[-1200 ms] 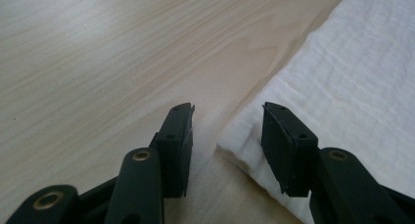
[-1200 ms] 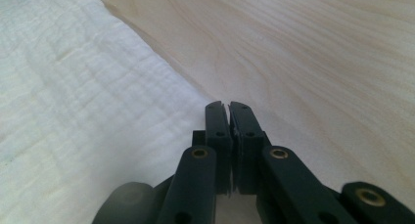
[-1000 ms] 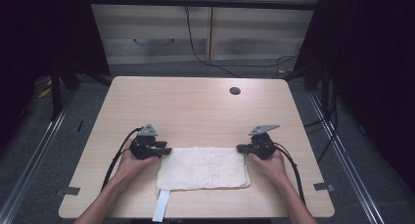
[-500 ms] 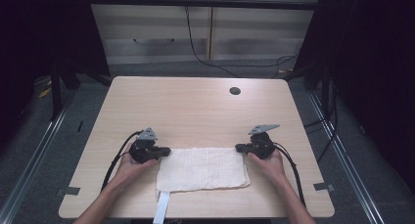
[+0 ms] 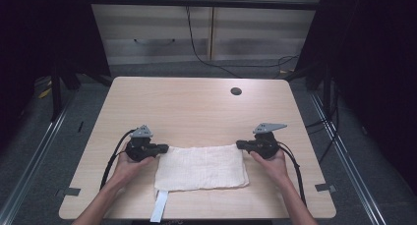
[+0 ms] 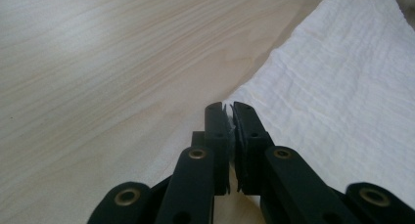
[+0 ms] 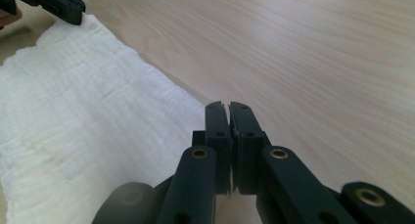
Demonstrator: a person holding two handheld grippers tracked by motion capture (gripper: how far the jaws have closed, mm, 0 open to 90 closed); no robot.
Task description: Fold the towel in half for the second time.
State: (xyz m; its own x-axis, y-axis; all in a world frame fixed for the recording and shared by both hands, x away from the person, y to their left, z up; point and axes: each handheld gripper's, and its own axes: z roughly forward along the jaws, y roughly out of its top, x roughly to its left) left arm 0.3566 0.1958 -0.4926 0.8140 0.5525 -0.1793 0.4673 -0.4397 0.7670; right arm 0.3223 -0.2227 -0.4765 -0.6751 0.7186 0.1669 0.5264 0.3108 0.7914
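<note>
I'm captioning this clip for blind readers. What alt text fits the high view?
A person's two hands each hold a black gripper, left gripper and right gripper, shut on the far corners of a white cloth lying flat near the front edge of a wooden table.

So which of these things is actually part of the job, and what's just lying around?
Part of the job:
- white cloth, flat on the table
- left gripper, jaws just closed on the cloth's far left corner
- right gripper, shut on its far right corner

Just lying about:
- dark round hole in the tabletop
- white strip at the near edge
</note>
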